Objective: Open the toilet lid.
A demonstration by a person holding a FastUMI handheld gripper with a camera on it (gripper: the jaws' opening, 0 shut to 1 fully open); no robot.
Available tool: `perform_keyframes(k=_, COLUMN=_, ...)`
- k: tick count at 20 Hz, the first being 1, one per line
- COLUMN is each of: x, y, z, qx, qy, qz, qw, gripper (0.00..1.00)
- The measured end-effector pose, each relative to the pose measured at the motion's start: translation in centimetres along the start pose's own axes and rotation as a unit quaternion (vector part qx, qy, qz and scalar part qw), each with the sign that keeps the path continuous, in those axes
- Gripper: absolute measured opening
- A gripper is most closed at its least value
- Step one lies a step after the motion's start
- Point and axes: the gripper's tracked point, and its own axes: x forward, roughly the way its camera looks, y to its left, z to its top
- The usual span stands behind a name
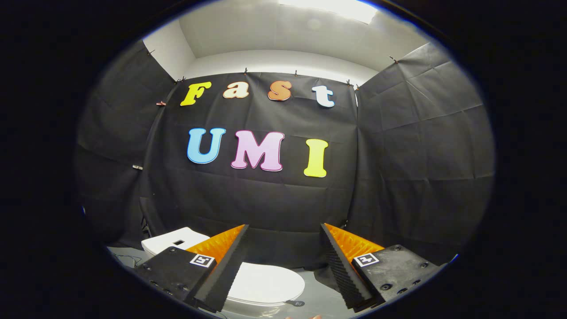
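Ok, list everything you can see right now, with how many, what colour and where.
Oval toilet lid: one, white, closed flat, below and between the claw's fingers.
Boxy toilet tank: one, white, behind the lid, beyond the left finger.
Floor: grey, around the toilet.
Black cloth wall: draped panels, behind and to both sides of the toilet.
Ceiling light: one, bright white, overhead.
Claw: one, fingers spread wide open, above the lid, touching nothing.

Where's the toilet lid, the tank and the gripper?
toilet lid [266, 283], gripper view, its flat top.
tank [170, 241], gripper view, its top.
gripper [283, 241], gripper view, open gap between fingertips.
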Motion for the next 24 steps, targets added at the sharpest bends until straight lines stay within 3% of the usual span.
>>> perform_keyframes(k=14, x=2.1, y=-1.3, z=-15.9, qx=-0.046, qy=0.052, qz=0.049, qw=0.996, gripper=0.98)
perform_keyframes(k=24, x=3.1, y=-6.1, z=-26.8, qx=0.075, qy=0.145, qz=0.037, qw=0.986, gripper=0.99)
